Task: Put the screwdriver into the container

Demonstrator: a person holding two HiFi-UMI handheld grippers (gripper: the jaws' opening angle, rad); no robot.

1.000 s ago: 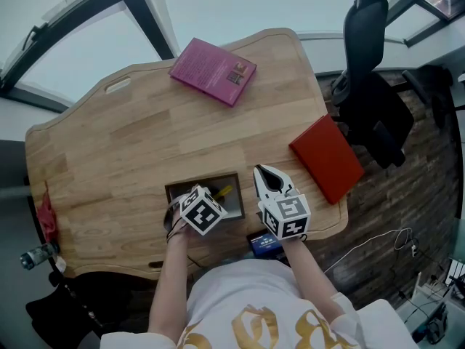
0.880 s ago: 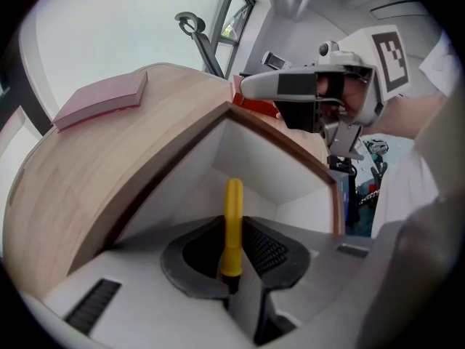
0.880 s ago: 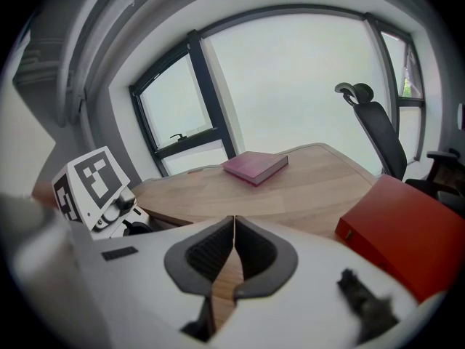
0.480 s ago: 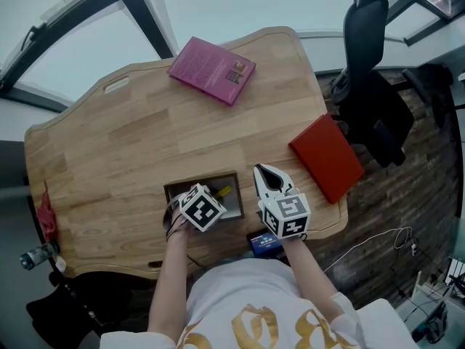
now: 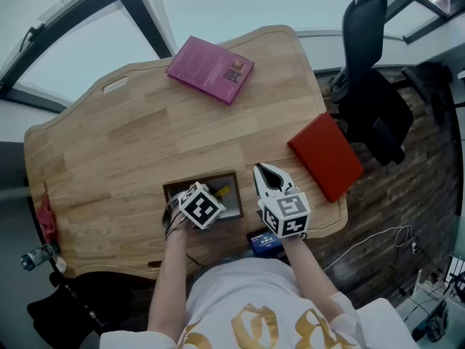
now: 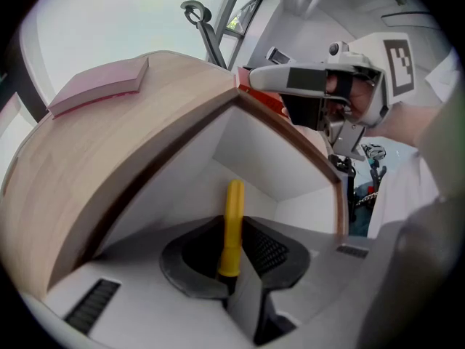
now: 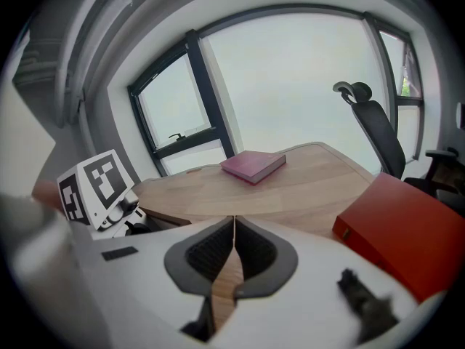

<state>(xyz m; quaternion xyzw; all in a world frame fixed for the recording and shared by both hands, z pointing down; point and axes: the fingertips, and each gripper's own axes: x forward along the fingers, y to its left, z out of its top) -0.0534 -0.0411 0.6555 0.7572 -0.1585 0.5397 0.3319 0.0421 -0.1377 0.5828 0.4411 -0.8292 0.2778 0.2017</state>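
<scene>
Left gripper (image 6: pixel 234 229) is pointed steeply down into the container (image 5: pixel 200 180), which sits near the table's (image 5: pixel 131 144) front edge, close to the person. Its jaws are clamped on the screwdriver (image 6: pixel 233 209). The yellow handle sticks out past the jaw tips into the container's white inside, so the screwdriver is already within the walls. Can't tell if it's touching the bottom, though. Right gripper (image 7: pixel 234 227) hangs just beside the container on its right, outside the rim, with its jaws pressed together and nothing between them, only bare wood showing past the tips. Other stuff: a pink book (image 5: pixel 211 70) lies well beyond the container toward the far edge, a red book (image 5: pixel 327 157) lies to the container's right and a bit farther out at the table's edge, and a black office chair (image 5: pixel 367 42) stands past that, off the table.
</scene>
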